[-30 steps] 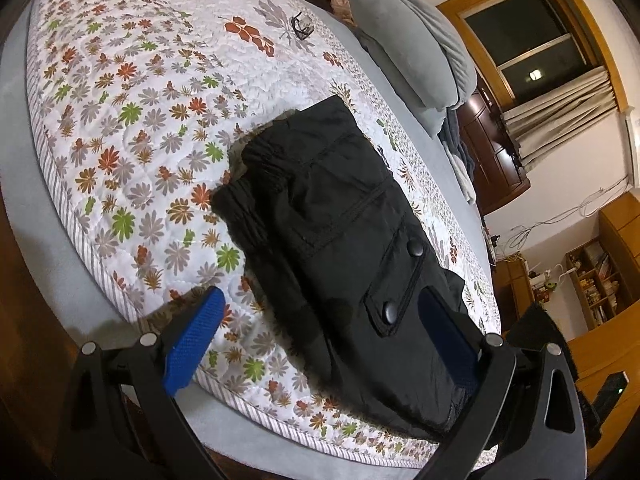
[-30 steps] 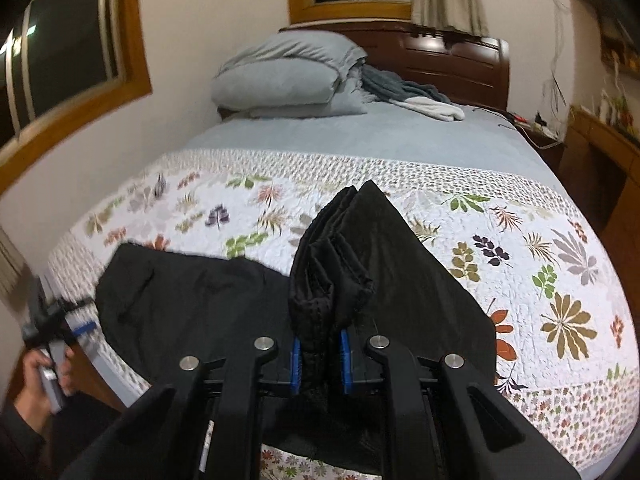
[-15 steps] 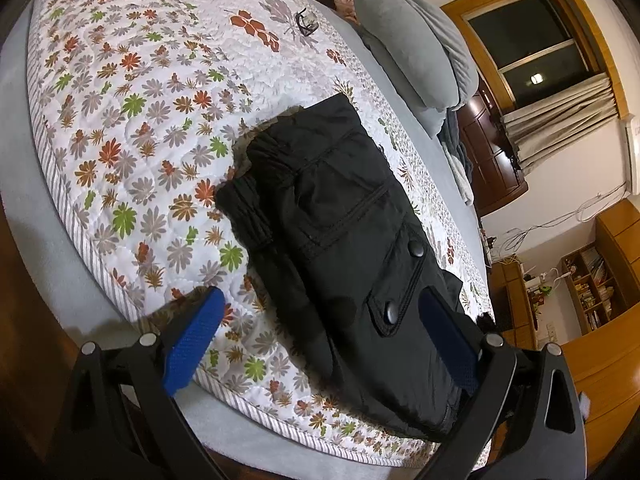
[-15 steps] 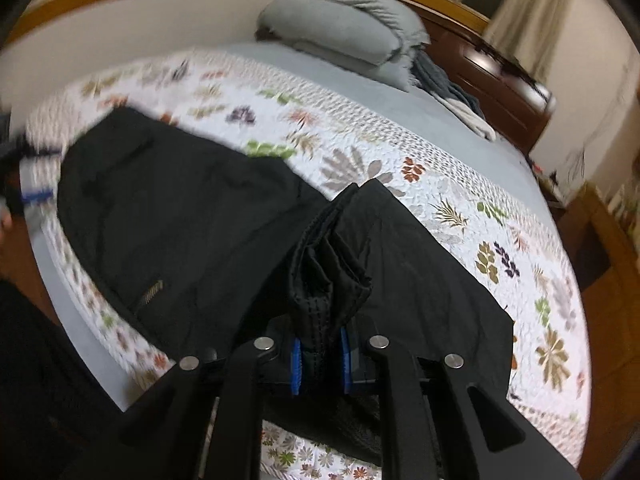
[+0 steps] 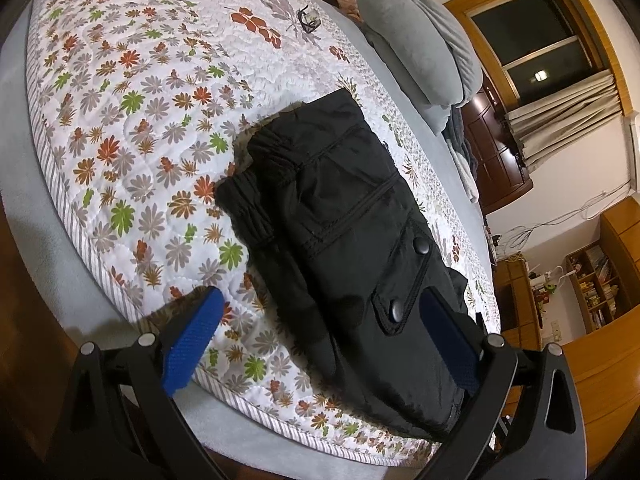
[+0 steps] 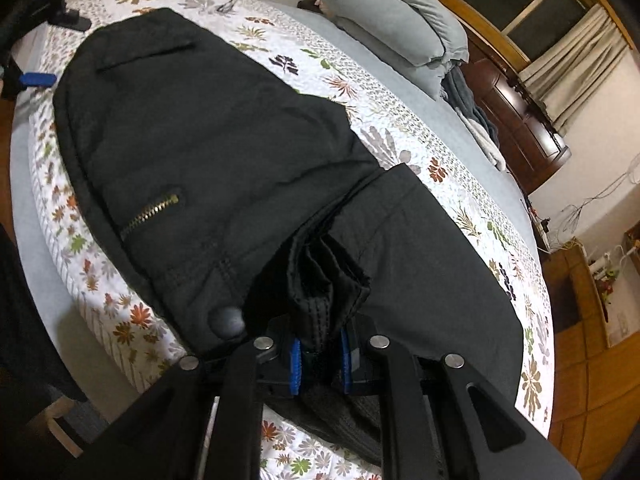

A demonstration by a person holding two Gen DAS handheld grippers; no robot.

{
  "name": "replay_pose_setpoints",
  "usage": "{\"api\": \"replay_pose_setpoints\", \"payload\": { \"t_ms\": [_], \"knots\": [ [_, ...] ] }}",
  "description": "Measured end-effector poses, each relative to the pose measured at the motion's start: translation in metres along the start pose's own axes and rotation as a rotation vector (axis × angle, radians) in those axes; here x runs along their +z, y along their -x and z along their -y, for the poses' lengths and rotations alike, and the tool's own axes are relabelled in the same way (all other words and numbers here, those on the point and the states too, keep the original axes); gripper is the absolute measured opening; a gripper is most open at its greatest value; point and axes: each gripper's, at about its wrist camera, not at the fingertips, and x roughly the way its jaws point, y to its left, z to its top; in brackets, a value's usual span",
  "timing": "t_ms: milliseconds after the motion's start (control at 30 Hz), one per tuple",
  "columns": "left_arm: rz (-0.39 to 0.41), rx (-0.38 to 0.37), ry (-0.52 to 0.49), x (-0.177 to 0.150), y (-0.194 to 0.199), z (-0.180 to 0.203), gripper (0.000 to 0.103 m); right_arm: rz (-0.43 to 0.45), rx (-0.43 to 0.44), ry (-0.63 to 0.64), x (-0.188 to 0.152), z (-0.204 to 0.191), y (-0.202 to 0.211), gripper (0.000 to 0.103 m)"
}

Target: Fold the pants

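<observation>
Black pants (image 5: pixel 344 224) lie on a floral quilt (image 5: pixel 132 128) near the bed's front edge, waistband to the left, a snap pocket facing up. My left gripper (image 5: pixel 320 340) is open and empty, its blue pads straddling the near part of the pants without touching. In the right wrist view the pants (image 6: pixel 208 152) spread across the quilt (image 6: pixel 472 216), zip pocket up. My right gripper (image 6: pixel 319 364) is shut on a bunched hem end of the pants, lifted and folded over toward the waist. The left gripper (image 6: pixel 38 78) shows at the far left there.
Grey pillows (image 5: pixel 416 48) and loose clothes are piled at the headboard (image 6: pixel 520 120). Eyeglasses (image 5: pixel 308 20) lie on the quilt beyond the pants. A window with curtains (image 5: pixel 560 120) and wooden shelves (image 5: pixel 600 280) stand at the right. The bed edge (image 5: pixel 240 432) is just under my left gripper.
My right gripper has swung left and lower with the pant end, carrying it over the rest of the pants. My left gripper has barely moved and stays open.
</observation>
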Motion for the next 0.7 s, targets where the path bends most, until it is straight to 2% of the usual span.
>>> {"api": "replay_pose_setpoints", "payload": {
  "t_ms": [100, 233, 333, 400, 433, 500, 700],
  "knots": [
    [-0.001, 0.006, -0.001, 0.001, -0.002, 0.0, 0.098, 0.039, 0.033, -0.003, -0.006, -0.001, 0.009, 0.032],
    [0.004, 0.001, 0.001, 0.001, -0.003, -0.001, 0.098, 0.141, 0.255, -0.145, -0.015, 0.038, 0.047, 0.048],
    [0.007, -0.009, 0.011, 0.002, -0.002, -0.004, 0.098, 0.202, 0.39, -0.346, -0.026, 0.091, 0.064, 0.05],
    [0.006, -0.014, 0.013, 0.002, -0.002, -0.006, 0.098, 0.223, 0.456, -0.429, -0.031, 0.114, 0.067, 0.05],
    [0.005, -0.016, 0.013, 0.003, -0.002, -0.007, 0.099, 0.228, 0.458, -0.473, -0.033, 0.125, 0.066, 0.05],
    [0.002, -0.017, 0.011, 0.003, -0.002, -0.007, 0.099, 0.199, 0.407, -0.502, -0.033, 0.131, 0.059, 0.051],
    [-0.001, -0.021, 0.009, 0.001, -0.002, -0.005, 0.099, 0.092, 0.345, -0.407, -0.019, 0.093, 0.026, 0.05]
  ]
}}
